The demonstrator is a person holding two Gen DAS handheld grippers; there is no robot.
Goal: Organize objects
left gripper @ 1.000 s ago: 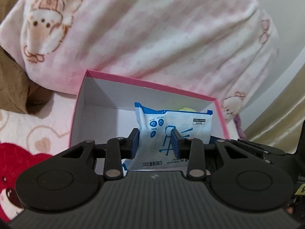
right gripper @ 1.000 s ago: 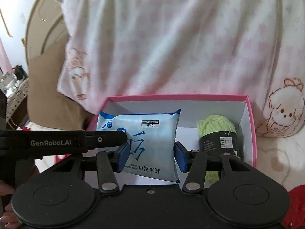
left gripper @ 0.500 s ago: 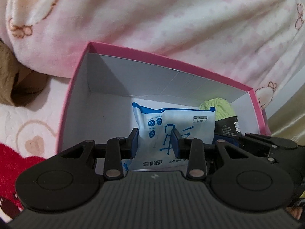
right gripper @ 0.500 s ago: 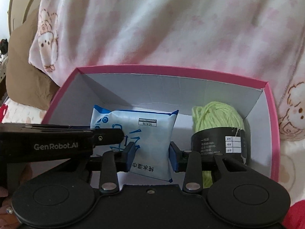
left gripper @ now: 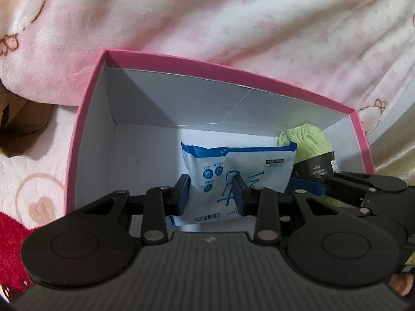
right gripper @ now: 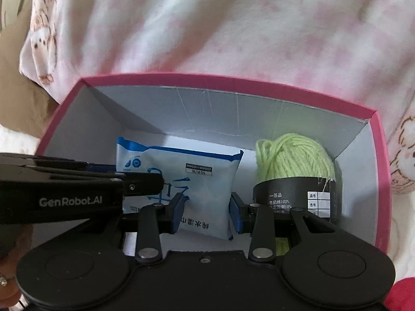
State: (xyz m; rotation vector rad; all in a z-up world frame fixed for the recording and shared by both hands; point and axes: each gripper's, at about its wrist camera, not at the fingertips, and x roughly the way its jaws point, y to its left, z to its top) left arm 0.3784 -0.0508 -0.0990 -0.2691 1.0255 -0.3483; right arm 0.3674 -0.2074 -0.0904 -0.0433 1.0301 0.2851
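Note:
A white-and-blue wet wipes pack point(left gripper: 241, 171) is held upright inside a pink box point(left gripper: 85, 119) with a white interior. My left gripper point(left gripper: 211, 194) is shut on the pack's left part. My right gripper point(right gripper: 207, 212) is shut on the same pack point(right gripper: 186, 181) at its right part. A light green yarn ball point(right gripper: 293, 160) with a black label lies in the box's right end, next to the pack; it also shows in the left wrist view point(left gripper: 308, 145). The pack's lower edge is hidden behind the grippers.
A pink and white plush blanket point(right gripper: 207, 31) with bear prints rises behind the box. A brown cushion point(left gripper: 18, 119) lies at the left. The box stands on a white bedcover with hearts point(left gripper: 33, 191), with red fabric point(left gripper: 10, 243) at the lower left.
Both grippers have moved forward and down into the box with the pack. The box interior and yarn ball now fill more of both views.

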